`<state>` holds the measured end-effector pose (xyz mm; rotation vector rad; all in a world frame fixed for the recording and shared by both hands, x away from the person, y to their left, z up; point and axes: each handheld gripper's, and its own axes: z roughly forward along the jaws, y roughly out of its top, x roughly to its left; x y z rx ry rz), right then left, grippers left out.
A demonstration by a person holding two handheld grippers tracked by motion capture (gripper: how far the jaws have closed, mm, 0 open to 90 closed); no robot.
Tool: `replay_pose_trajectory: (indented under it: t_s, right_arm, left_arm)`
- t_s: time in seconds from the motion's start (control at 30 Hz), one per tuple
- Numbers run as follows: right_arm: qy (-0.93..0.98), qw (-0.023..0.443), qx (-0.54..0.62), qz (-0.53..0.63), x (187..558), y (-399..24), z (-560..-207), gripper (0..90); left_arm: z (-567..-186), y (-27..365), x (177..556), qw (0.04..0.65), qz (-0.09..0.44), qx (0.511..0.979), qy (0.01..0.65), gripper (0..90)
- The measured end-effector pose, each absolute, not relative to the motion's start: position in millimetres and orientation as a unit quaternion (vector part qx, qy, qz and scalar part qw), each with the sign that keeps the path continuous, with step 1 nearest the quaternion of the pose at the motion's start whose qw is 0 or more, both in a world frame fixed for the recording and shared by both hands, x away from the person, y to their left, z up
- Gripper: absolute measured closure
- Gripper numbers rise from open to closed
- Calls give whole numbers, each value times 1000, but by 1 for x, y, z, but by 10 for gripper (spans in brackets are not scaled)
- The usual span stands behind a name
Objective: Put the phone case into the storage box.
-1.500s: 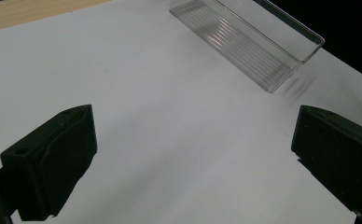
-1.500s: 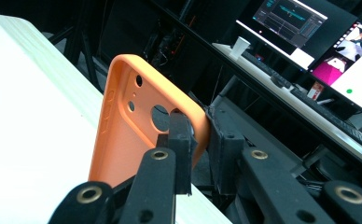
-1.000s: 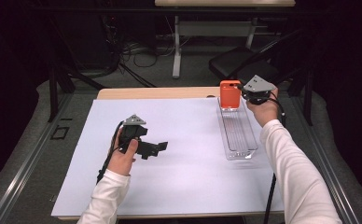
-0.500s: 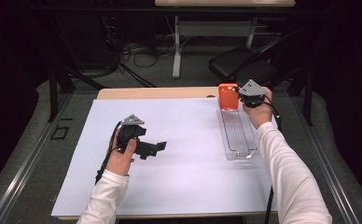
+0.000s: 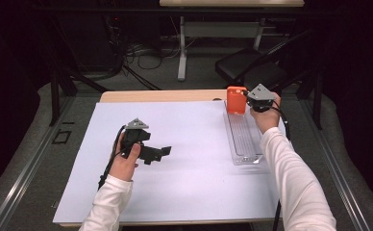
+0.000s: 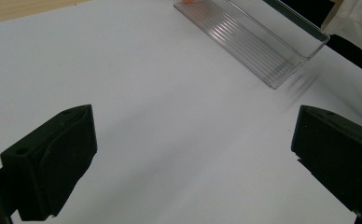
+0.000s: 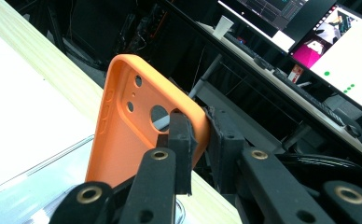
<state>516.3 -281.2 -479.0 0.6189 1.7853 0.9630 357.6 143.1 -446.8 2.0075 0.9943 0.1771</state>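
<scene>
A wooden table (image 5: 165,96) carries a large white sheet (image 5: 189,163) that covers nearly all of its top, leaving a strip of bare wood along the far edge. On the right side of the sheet lies a long clear plastic tray (image 5: 244,139), ribbed on its floor, running from near to far. The left gripper view shows the same tray (image 6: 258,42) beyond two widely parted black jaws with plain white sheet between them and nothing held.

The left gripper (image 5: 156,153) sits low over the middle-left of the sheet, its grey plate on top, a cable trailing back along the sleeve. The right gripper (image 5: 244,100) is at the far end of the tray, its jaws closed on the edge of an orange phone case (image 5: 236,99), which stands upright just above that end. In the right gripper view the case (image 7: 137,135) shows its camera cut-outs, pinched near one corner.

Around the table the room is dark — grey floor, black frame rails, tangled cables, a black chair (image 5: 252,70) behind. The right gripper view also catches another desk (image 7: 281,79) with lit monitors (image 7: 351,56) and a white cup (image 7: 223,27).
</scene>
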Motion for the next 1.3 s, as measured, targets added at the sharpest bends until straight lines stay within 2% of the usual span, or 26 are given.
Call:
replay_pose_trajectory:
  t_s: [0.67, 1.3]
  right_arm:
    - [743, 497, 218, 391, 517, -276, -483, 806]
    - [764, 517, 204, 328, 524, -280, -479, 785]
  left_arm:
    - [-448, 144, 358, 433, 72, 806, 398, 5]
    - [-448, 142, 358, 432, 69, 807, 398, 5]
